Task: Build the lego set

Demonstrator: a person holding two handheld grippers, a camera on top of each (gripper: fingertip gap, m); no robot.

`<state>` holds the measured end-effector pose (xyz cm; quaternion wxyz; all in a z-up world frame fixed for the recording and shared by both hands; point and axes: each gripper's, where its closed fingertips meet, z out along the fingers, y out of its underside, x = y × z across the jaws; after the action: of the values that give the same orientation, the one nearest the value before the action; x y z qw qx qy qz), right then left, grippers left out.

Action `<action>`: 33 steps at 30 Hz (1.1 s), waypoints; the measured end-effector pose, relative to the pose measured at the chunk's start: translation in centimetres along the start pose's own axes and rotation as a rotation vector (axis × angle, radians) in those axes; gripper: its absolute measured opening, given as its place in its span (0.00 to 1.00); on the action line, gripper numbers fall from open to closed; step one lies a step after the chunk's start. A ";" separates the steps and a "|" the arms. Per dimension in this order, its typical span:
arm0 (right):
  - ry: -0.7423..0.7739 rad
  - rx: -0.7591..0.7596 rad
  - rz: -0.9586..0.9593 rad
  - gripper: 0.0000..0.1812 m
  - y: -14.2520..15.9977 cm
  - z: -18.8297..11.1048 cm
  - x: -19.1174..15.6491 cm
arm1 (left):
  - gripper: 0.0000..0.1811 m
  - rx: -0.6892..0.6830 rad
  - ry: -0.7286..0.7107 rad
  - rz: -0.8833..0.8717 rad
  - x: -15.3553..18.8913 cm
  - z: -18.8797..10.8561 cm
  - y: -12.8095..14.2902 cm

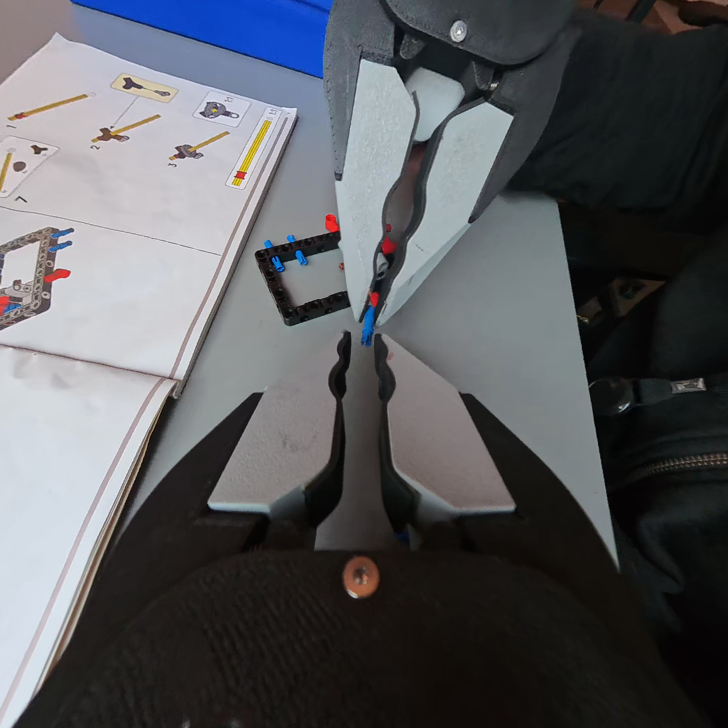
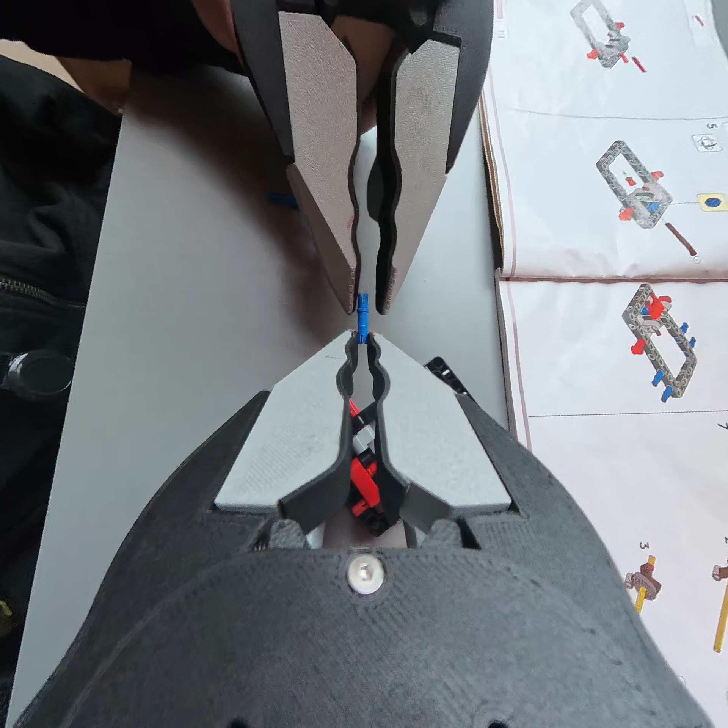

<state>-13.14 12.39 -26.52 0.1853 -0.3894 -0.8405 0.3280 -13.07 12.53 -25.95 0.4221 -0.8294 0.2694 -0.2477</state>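
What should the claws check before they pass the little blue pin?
1. Right claw grips the small blue plastic pin: ok.
2. Pin's free end sits between the left claw tips: ok.
3. Left claw closed on the pin: not ok, a gap shows.
4. Black rectangular lego frame lies flat on the grey table: ok.
5. Which frame hole comes next: cannot tell.

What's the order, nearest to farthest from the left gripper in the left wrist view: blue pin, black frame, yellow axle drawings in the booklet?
From the left gripper:
1. Blue pin, at the fingertips, held by the right gripper.
2. Black frame, ahead, slightly left.
3. Yellow axle drawings, far left, on the booklet.
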 end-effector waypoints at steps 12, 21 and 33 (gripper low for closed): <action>-0.026 -0.027 -0.012 0.01 0.3 0.3 -0.4 | 0.02 0.003 0.025 0.015 0.6 0.3 -0.2; -0.045 -0.013 -0.015 0.01 0.3 -0.1 -0.4 | 0.02 -0.028 -0.106 0.213 0.6 0.5 -0.2; -0.033 0.022 -0.066 0.08 0.3 -1.6 1.0 | 0.01 -0.092 -0.160 0.165 -0.6 0.7 0.9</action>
<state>-12.68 13.97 -25.55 0.1866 -0.3539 -0.8522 0.3373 -13.33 12.88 -27.16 0.4224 -0.8401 0.3132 -0.1328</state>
